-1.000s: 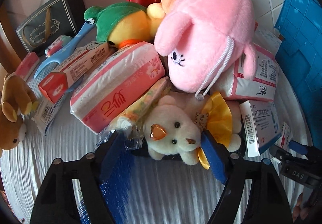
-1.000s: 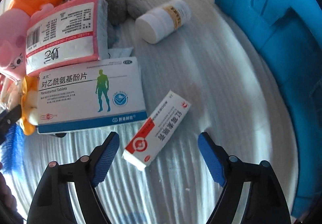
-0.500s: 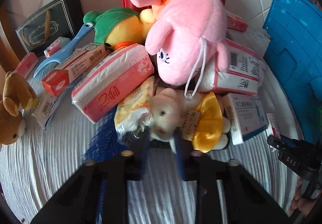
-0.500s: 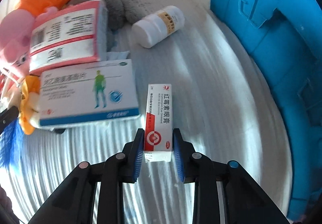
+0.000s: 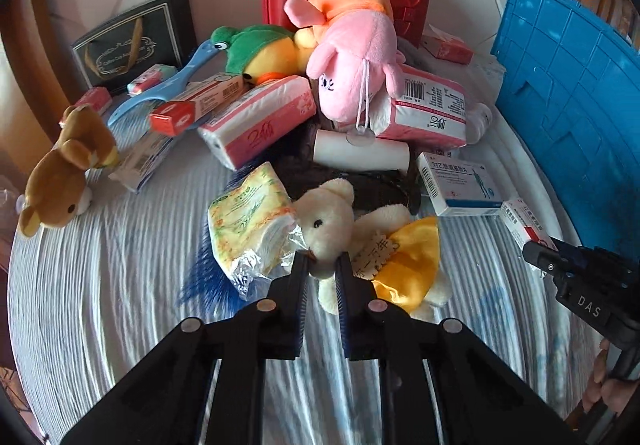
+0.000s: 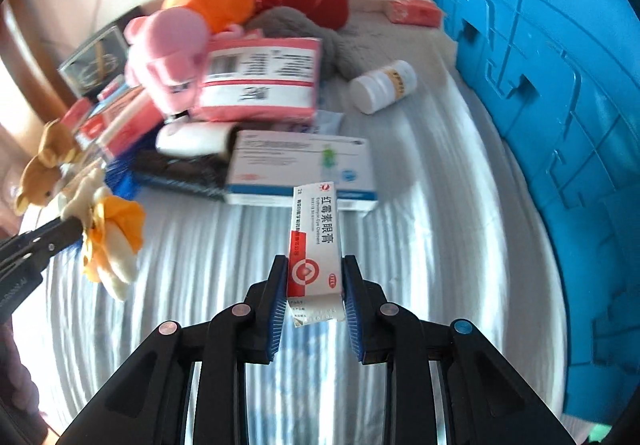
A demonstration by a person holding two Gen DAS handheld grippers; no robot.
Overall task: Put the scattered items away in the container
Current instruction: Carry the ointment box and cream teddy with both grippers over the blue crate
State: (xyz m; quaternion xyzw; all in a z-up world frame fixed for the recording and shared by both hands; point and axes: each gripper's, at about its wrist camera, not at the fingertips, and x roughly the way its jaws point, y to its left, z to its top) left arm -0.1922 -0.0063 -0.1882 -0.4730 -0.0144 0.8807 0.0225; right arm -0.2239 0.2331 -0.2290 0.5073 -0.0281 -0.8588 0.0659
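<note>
Left wrist: left gripper (image 5: 322, 263) clamped on cream teddy bear (image 5: 332, 219) over striped sheet (image 5: 100, 285) | right gripper (image 6: 315, 287) pinching red-and-white ointment box (image 6: 316, 245) upright | blue crate (image 6: 560, 125) alongside, right

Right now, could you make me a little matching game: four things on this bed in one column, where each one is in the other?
Things:
1. cream teddy bear
2. red-and-white ointment box
3. white pill bottle
4. brown bear

Places:
A. lying beside the blue crate
B. clamped in the right tongs
C. at the left edge of the bed
D. clamped in the left tongs

Pairs: 1-D, 2-B, 3-A, 4-C
</note>
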